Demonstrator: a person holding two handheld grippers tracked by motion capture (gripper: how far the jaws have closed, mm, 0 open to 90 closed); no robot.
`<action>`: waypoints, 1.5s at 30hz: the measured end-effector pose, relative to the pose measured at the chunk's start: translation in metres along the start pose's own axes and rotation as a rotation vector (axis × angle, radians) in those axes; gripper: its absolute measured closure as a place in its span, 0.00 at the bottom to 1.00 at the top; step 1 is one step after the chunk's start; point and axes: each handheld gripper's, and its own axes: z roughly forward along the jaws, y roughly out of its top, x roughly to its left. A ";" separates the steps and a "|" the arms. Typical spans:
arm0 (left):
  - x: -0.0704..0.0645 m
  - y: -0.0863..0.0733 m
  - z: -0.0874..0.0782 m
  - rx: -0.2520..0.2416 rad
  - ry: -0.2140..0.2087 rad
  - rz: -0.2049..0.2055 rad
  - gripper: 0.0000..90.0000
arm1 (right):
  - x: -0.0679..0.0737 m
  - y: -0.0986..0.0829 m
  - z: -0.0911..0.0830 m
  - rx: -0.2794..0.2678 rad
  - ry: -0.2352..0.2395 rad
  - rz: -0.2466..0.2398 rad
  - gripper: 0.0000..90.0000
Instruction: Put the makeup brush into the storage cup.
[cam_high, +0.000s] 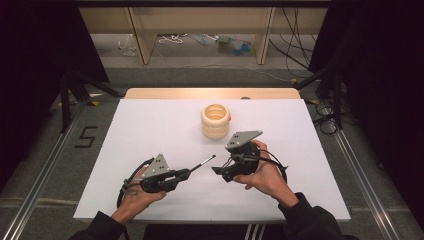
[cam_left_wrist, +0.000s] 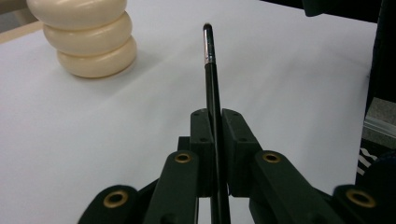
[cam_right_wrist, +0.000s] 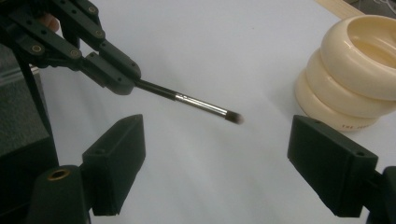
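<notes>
Left claw is clamped tight on a thin black brush, held above the white surface near the cream holder. Right claw gapes wide, holding nothing. Brush looks light, stiff and slippery, so I'd grip mid-handle, never the soft bristles.

Black grippers (brass screws), dark sleeves
</notes>
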 end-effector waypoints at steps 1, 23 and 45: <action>0.000 0.000 0.000 0.000 0.000 0.000 0.93 | 0.000 0.000 0.000 0.000 0.000 0.000 0.22; 0.001 0.007 -0.012 -0.181 0.130 -0.053 0.93 | -0.016 -0.010 0.005 -0.227 0.160 0.297 0.19; -0.011 0.011 -0.008 -0.244 0.123 -0.063 0.93 | -0.010 -0.013 0.023 -0.323 0.222 0.369 0.18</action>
